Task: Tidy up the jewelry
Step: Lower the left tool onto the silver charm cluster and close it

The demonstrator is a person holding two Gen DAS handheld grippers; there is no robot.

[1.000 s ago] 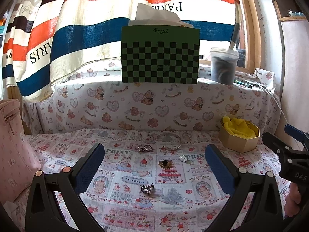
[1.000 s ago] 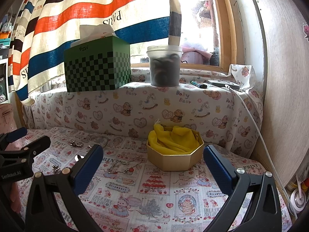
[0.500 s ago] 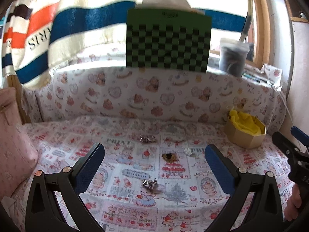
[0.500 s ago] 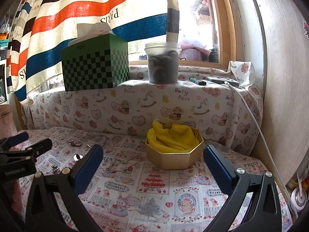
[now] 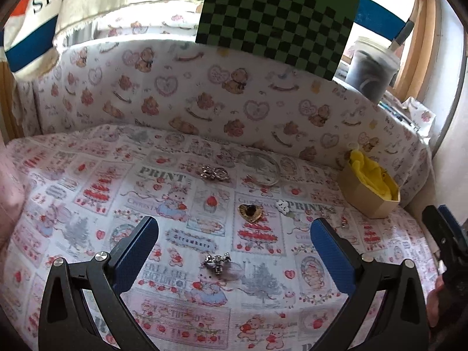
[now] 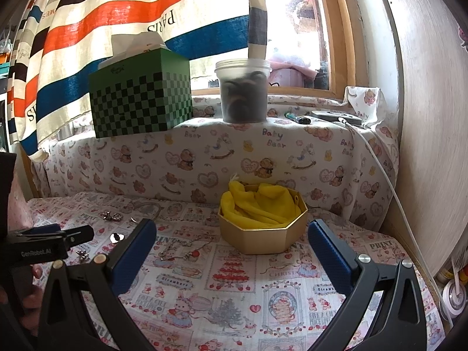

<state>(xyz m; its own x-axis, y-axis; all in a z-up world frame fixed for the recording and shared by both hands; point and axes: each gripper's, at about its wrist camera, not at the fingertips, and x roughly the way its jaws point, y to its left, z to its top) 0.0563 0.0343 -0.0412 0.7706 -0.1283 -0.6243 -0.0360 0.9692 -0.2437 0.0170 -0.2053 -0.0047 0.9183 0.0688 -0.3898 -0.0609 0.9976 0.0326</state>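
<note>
Jewelry lies scattered on the printed cloth, none of it visibly in the gold octagonal box at the far right, which shows only a yellow cloth. Sorting looks barely begun. Left gripper hangs wide open and empty over a small silver charm; beyond it sit a gold heart brooch, silver rings and a bangle. Right gripper, equally open and empty, faces the box, a chain near its left finger. Compared with a second ago, the left gripper has dipped lower and closer to the charm.
</note>
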